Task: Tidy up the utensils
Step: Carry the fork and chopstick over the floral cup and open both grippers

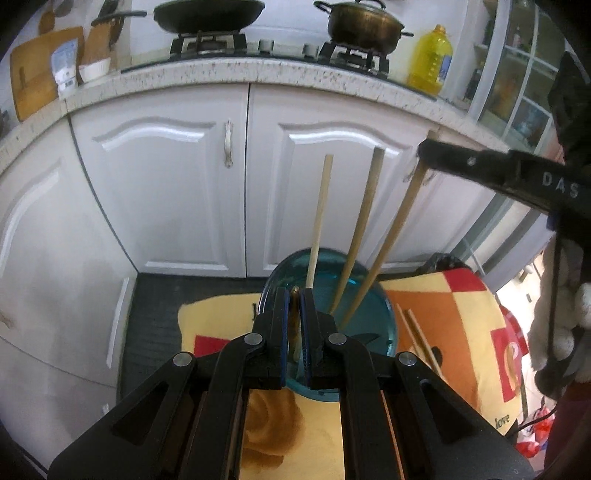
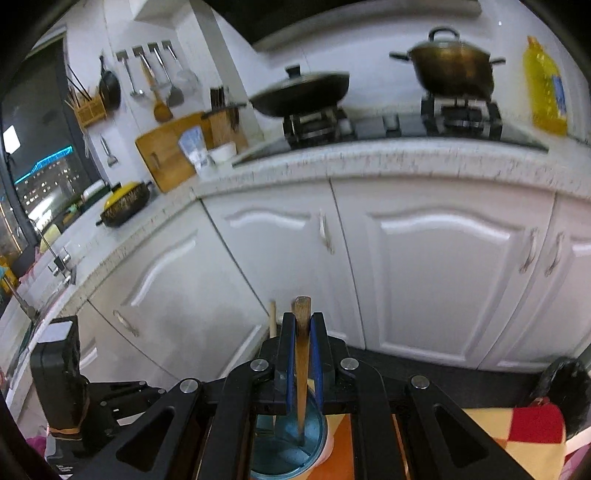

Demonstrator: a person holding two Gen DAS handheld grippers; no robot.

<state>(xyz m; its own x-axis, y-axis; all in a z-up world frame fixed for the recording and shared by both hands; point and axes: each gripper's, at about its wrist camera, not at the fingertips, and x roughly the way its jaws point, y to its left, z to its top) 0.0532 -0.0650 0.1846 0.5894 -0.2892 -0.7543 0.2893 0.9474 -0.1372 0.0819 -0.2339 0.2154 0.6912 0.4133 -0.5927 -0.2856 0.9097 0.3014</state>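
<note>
My left jaws [image 1: 294, 295] are closed on a dark brown utensil handle [image 1: 294, 321], pinched between the blue pads, and its tip shows just past them. They hang directly over a blue glass holder [image 1: 373, 314] standing on a cloth patterned in yellow, orange and red [image 1: 436, 295]. Three pale wooden chopsticks [image 1: 360, 229] lean in the holder, fanning up and away from me; the rightmost one [image 1: 395, 236] runs up to my right jaws [image 1: 424, 149], which reach in from the right and grip it near its top end. More chopsticks [image 1: 419, 339] lie flat on the cloth just right of the holder.

Seen from my right wrist, the right jaws [image 2: 303, 325] are clamped on that chopstick [image 2: 302, 369]: its square top pokes out above the pads and its lower end goes down into the blue holder [image 2: 317, 454] below. Another pale chopstick tip [image 2: 272, 321] stands just left of these jaws. My left gripper's black body [image 2: 59, 376] shows at the lower left of that view.

Beyond the holder there are white cabinet doors [image 1: 177, 184] under a speckled stone worktop [image 1: 229, 72]. On it sits a gas hob with a black wok [image 1: 207, 14] on the left burner and a lidded bronze pot [image 1: 364, 24] on the right one, and a yellow oil bottle [image 1: 432, 61] stands at the far right. Wooden cutting boards [image 1: 37, 70] lean at the left, and ladles and spatulas [image 2: 155, 85] hang on the wall.
</note>
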